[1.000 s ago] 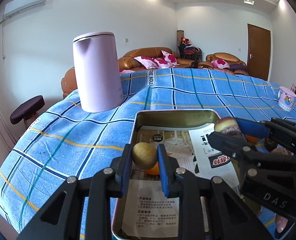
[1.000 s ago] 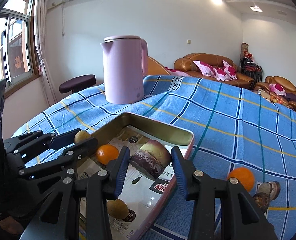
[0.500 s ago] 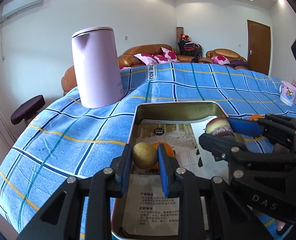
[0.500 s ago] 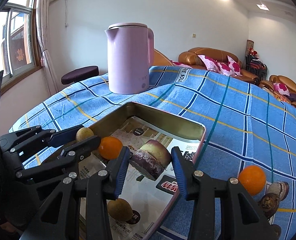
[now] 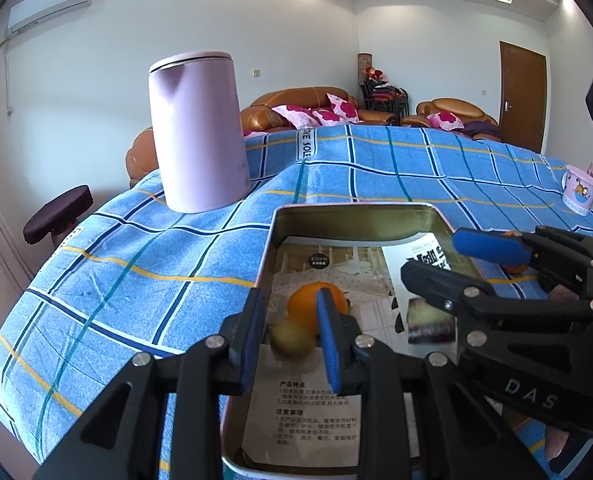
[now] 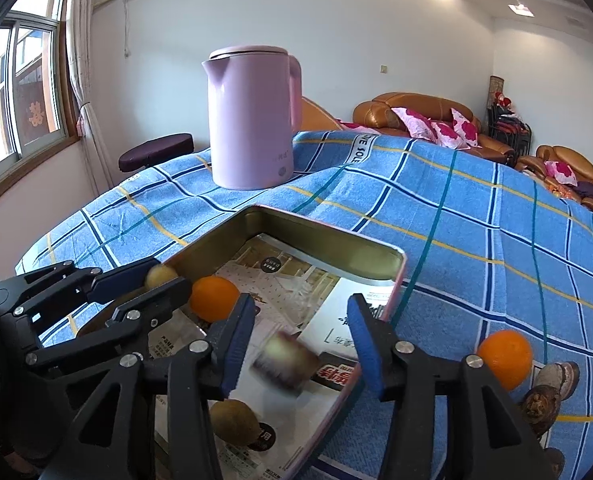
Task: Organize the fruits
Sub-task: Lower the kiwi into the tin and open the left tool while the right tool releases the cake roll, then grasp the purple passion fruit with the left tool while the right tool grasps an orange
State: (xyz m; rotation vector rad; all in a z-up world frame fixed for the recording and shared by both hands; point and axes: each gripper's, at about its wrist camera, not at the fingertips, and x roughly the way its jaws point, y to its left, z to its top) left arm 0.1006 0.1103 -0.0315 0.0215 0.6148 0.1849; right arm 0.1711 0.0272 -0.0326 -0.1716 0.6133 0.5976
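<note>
Grippers are both letting go over the tin (image 6: 376, 246): on the left, the left gripper (image 5: 289, 338) is opening its jaws, the small yellow-green fruit (image 5: 292, 337) blurring between pads no longer pressing it, beside an orange (image 5: 310, 306). Right of it, the right gripper (image 6: 299, 342) is spreading, the purple-skinned fruit (image 6: 284, 362) blurring free between its fingers. Another orange (image 6: 505, 358) is sitting on the tabletop (image 6: 476, 220).

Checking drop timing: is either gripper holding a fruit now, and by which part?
Neither, it seems. Both grippers' jaws are opening: a yellow-green fruit at the left gripper and a purple fruit at the right gripper show blurred, dropping toward the tin.
</note>
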